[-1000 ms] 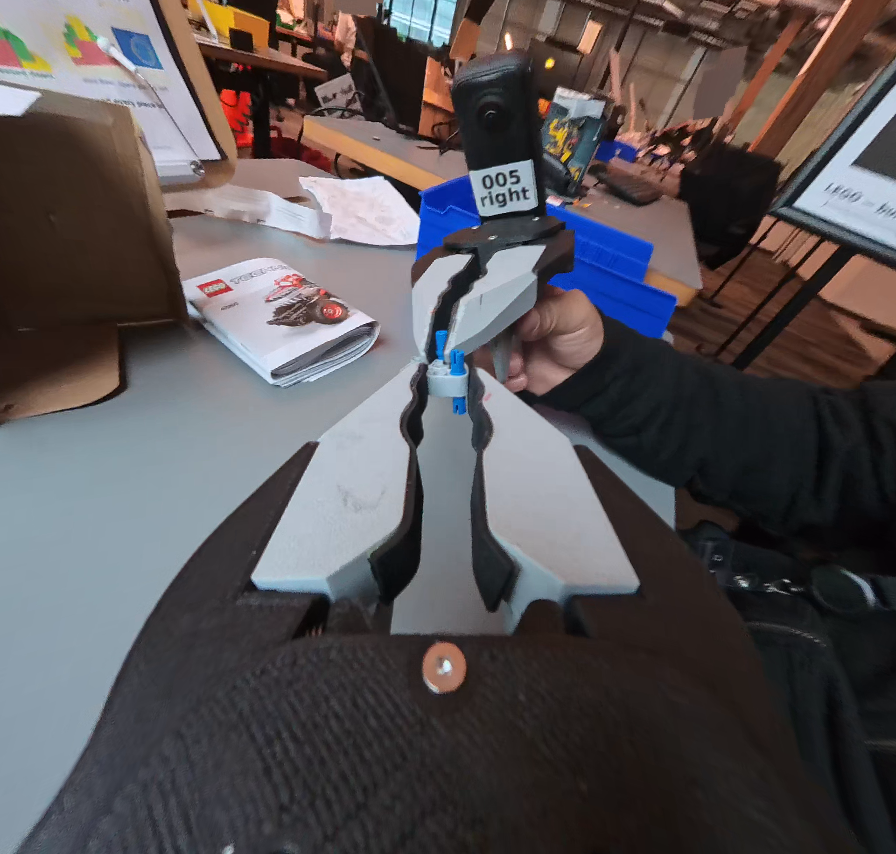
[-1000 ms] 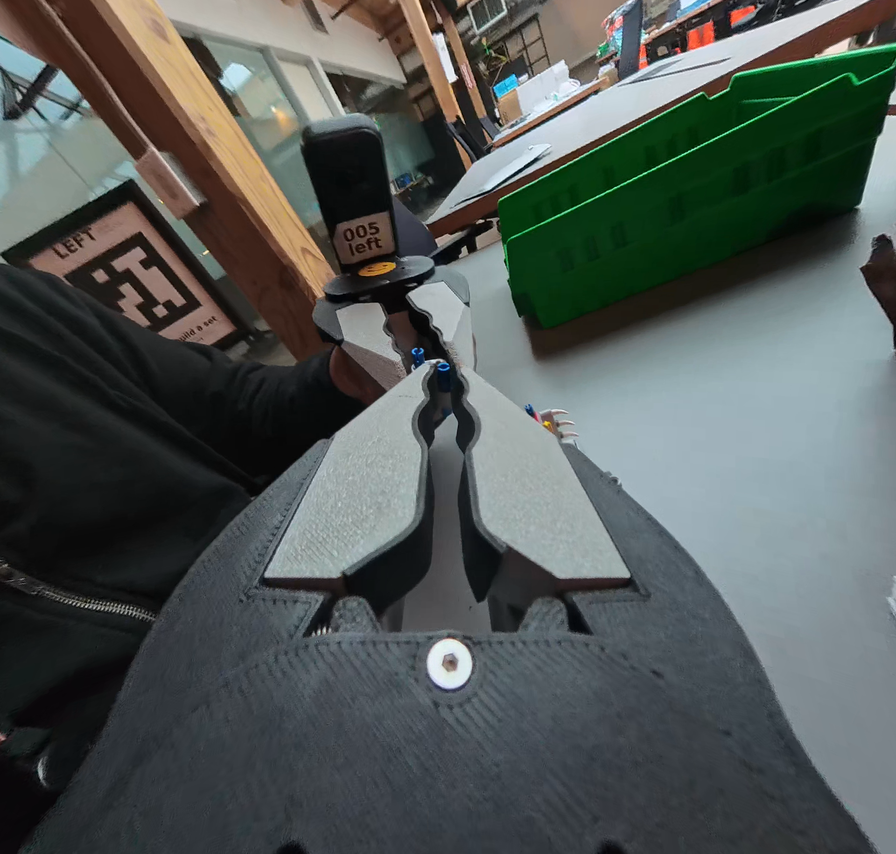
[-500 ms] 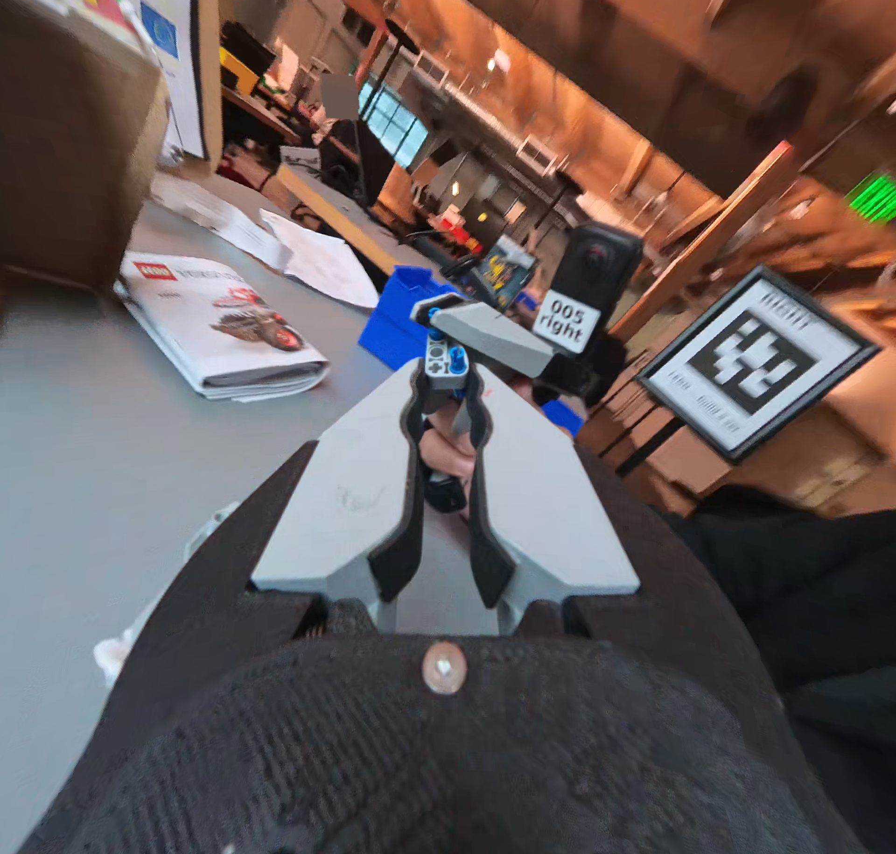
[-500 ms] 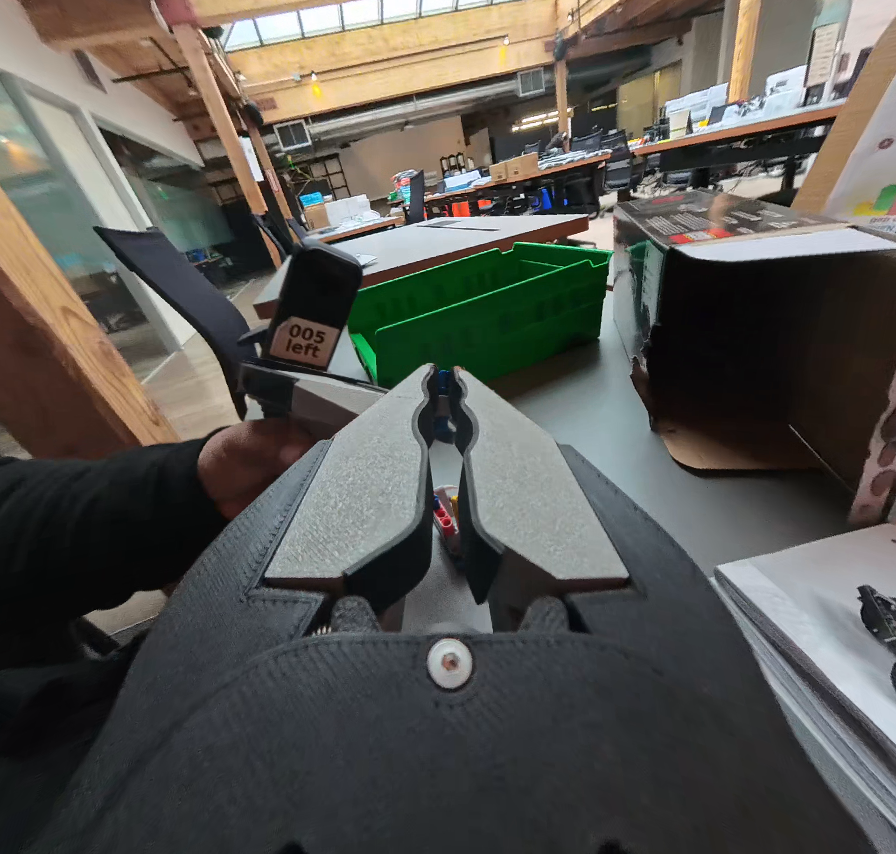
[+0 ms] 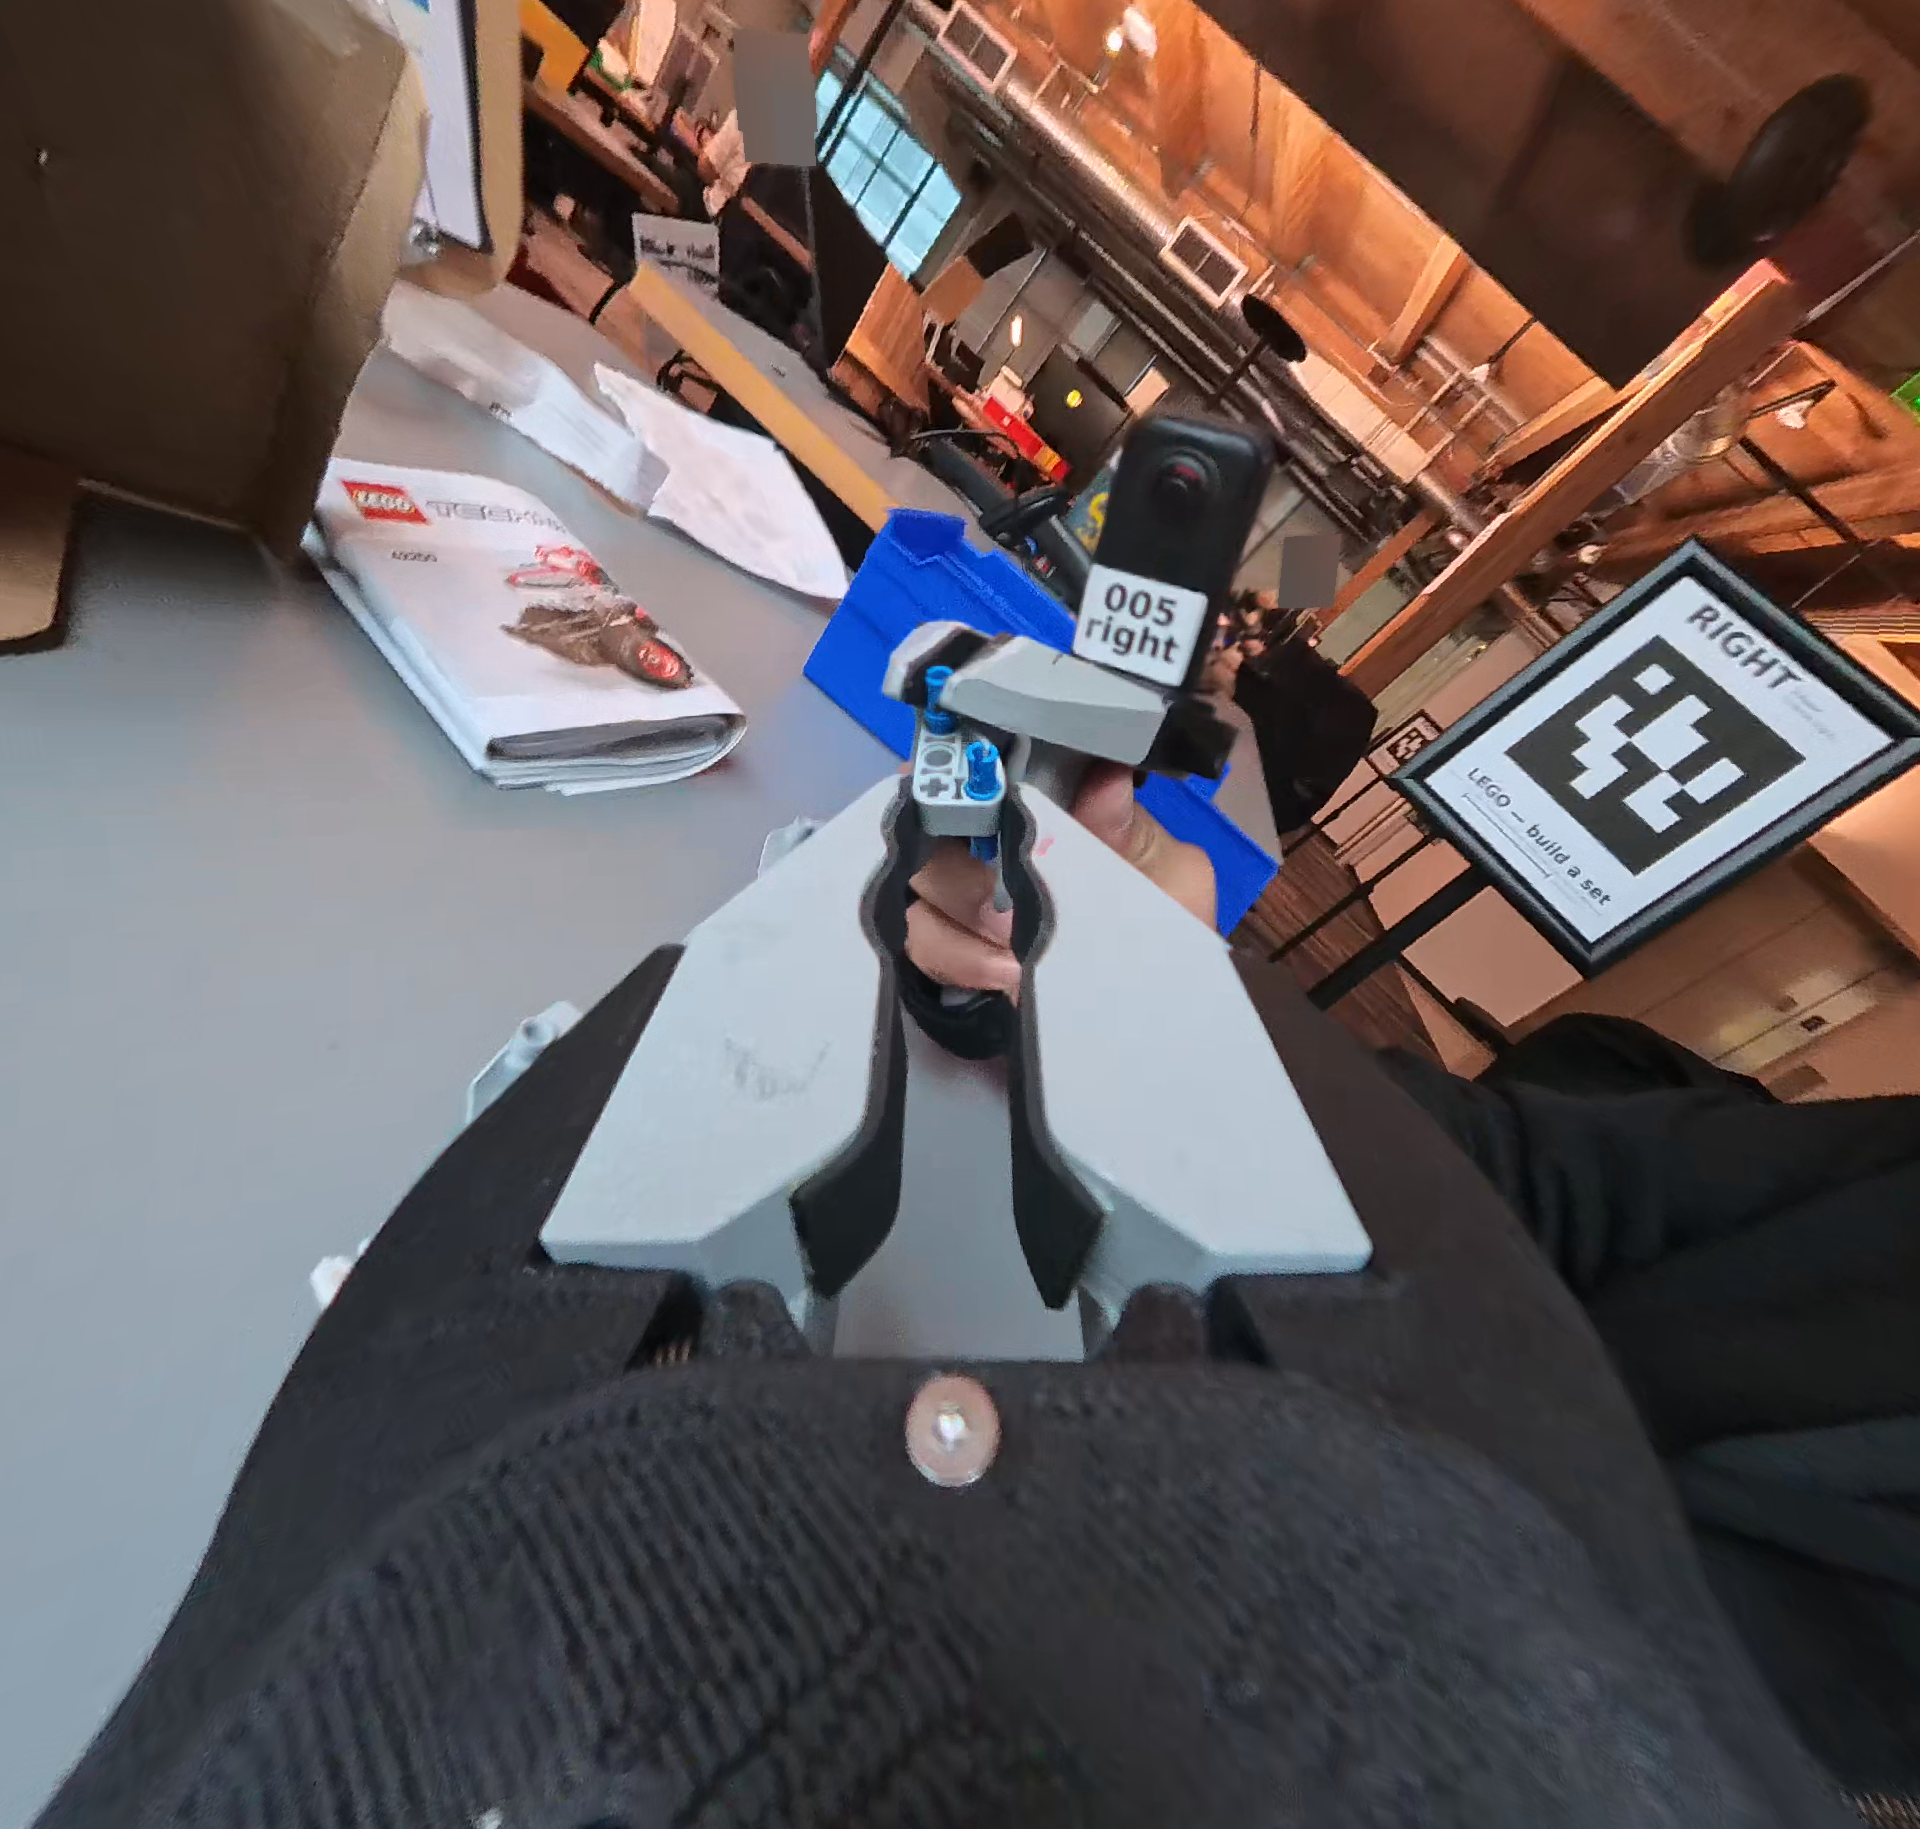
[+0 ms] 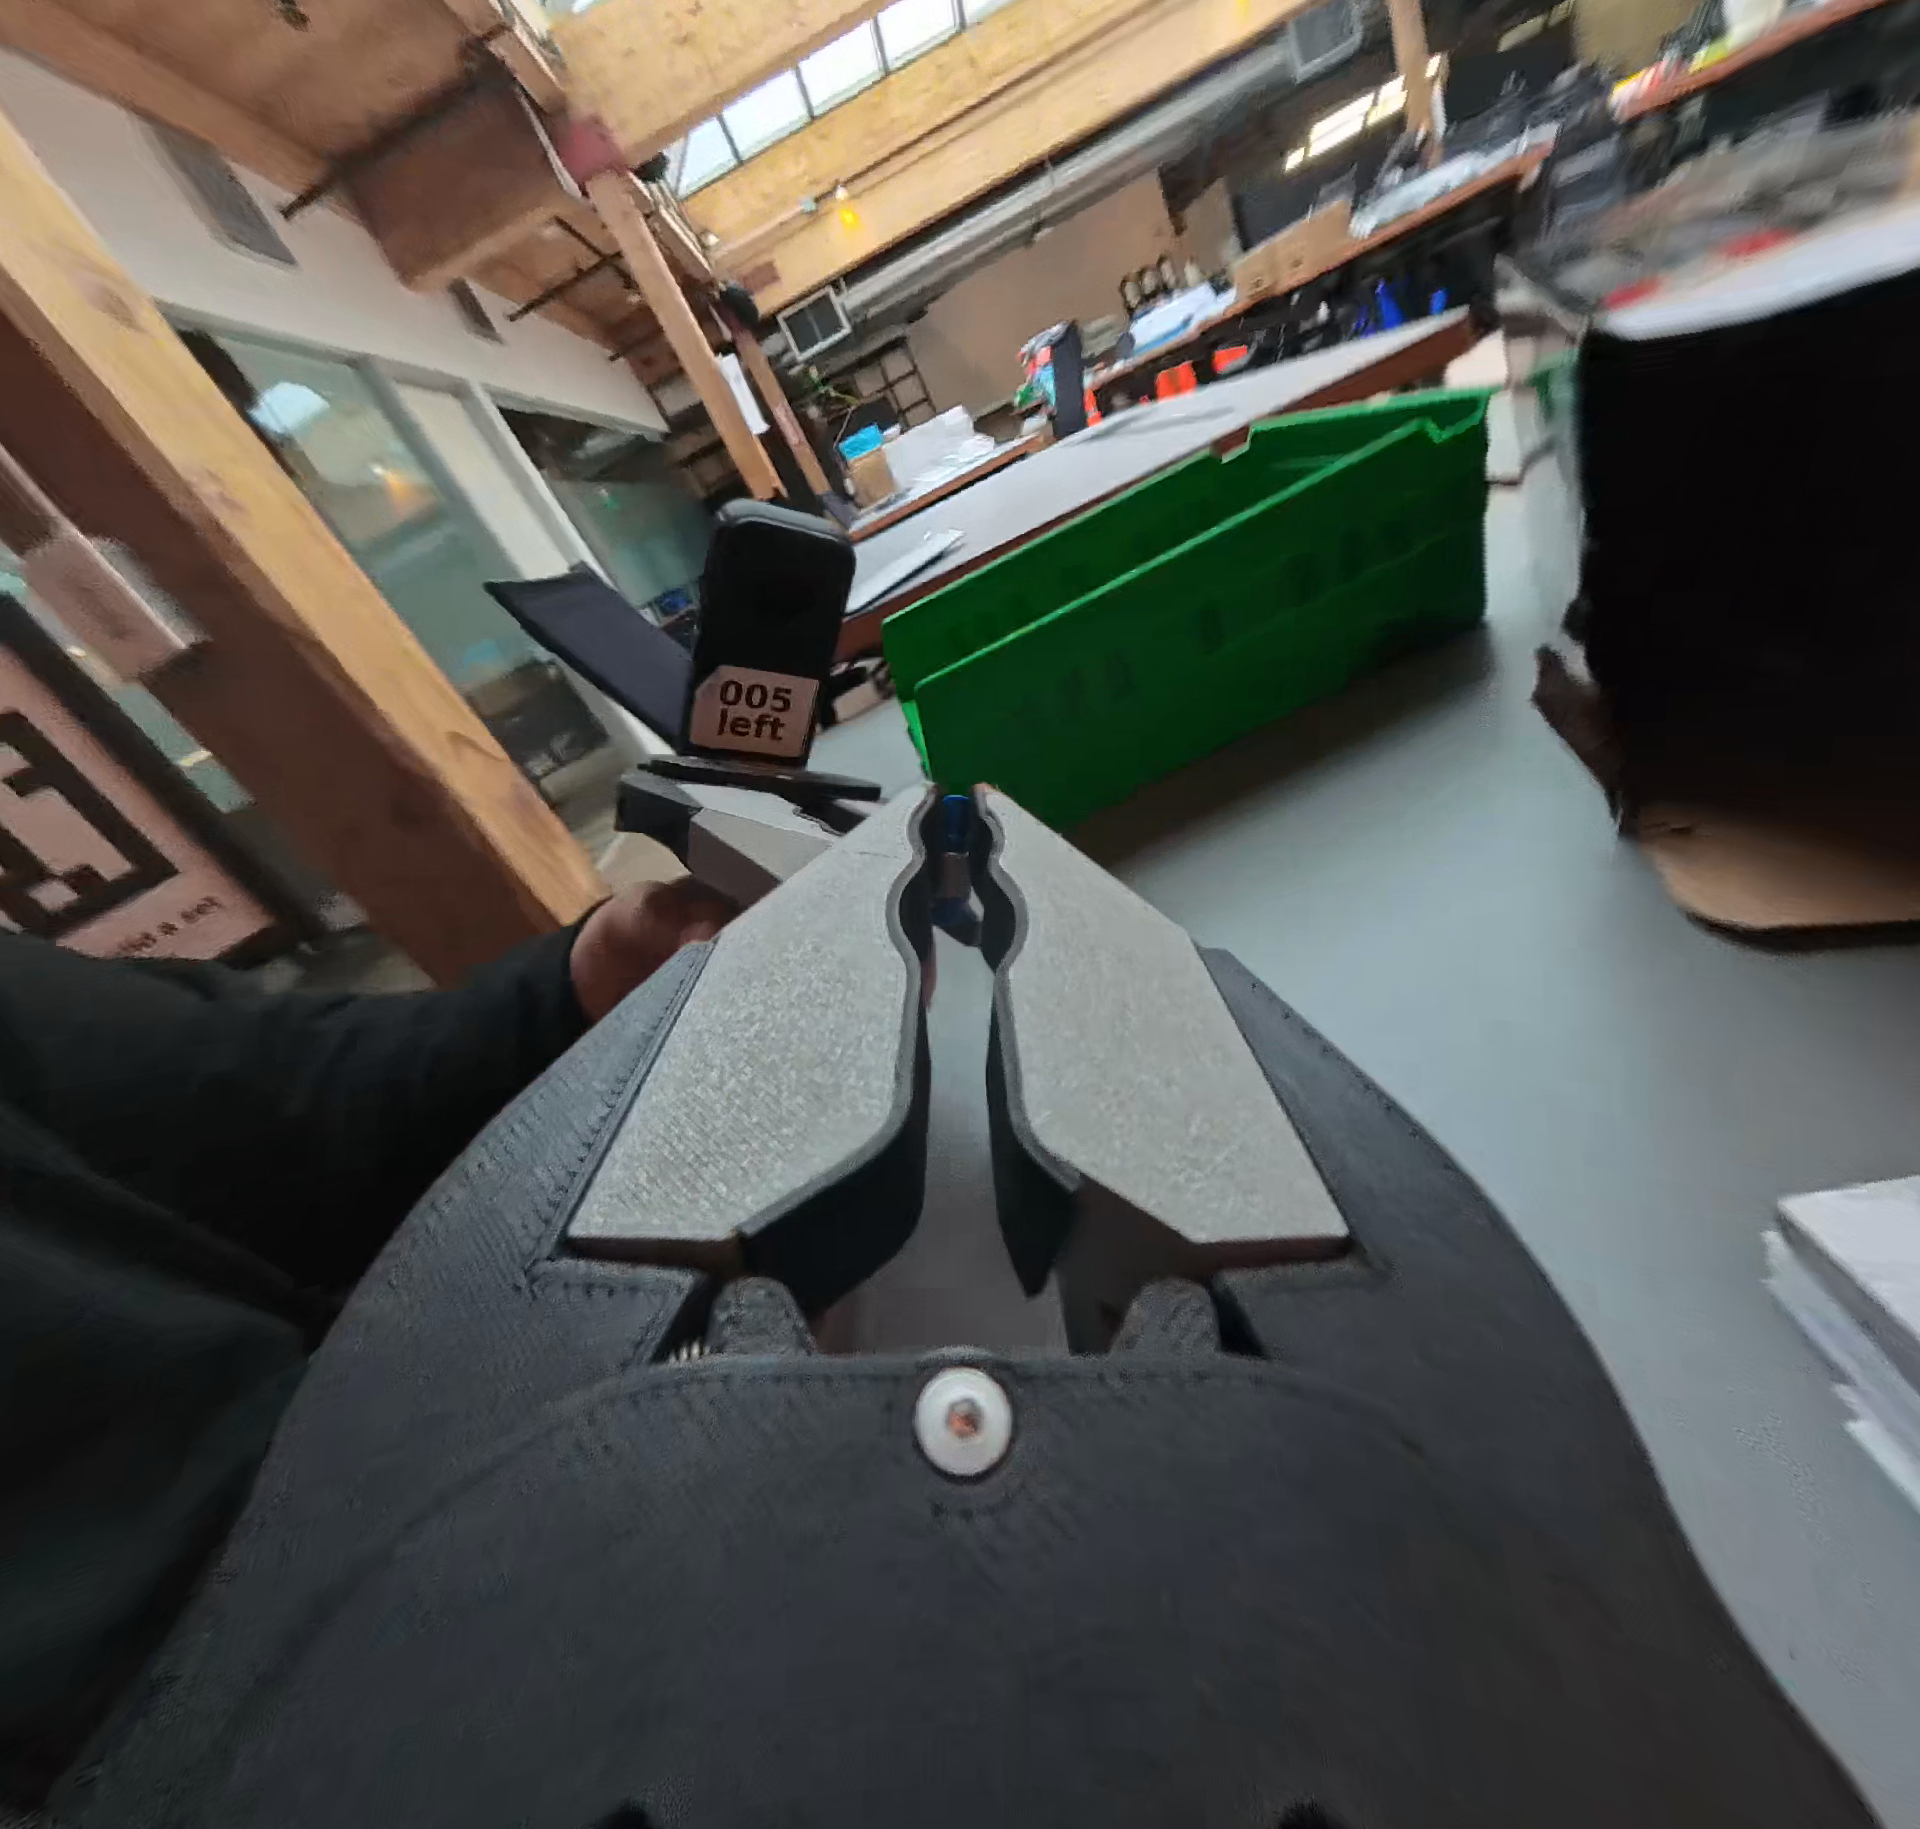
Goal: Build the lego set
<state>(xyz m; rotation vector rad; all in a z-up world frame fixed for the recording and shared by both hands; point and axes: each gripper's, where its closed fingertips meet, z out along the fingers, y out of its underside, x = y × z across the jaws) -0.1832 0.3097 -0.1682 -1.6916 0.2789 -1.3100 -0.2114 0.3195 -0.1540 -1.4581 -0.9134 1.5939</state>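
In the left wrist view my left gripper (image 5: 957, 818) is shut on a small light grey lego piece (image 5: 943, 780) with blue pins, held up above the grey table (image 5: 208, 896). My right gripper (image 5: 923, 665) comes in sideways from the right, its tip just above that piece, with a blue pin (image 5: 938, 683) at its tip. In the right wrist view my right gripper (image 6: 951, 811) is shut on the blue pin (image 6: 951, 832). The left gripper (image 6: 727, 844) shows there from the side, its tip hidden behind my right finger.
An instruction booklet (image 5: 520, 636) lies on the table beside a cardboard box (image 5: 187, 200), with a blue bin (image 5: 935, 584) behind. Small loose parts (image 5: 520, 1041) lie by my left gripper. A green bin (image 6: 1195, 616) and a dark box (image 6: 1745, 553) stand farther off. My two grippers' fingertips are within a few centimetres of each other.
Both grippers have risen and tilted. The right gripper has turned from facing the left one to lying sideways across its tip. Both have stayed shut on their parts.
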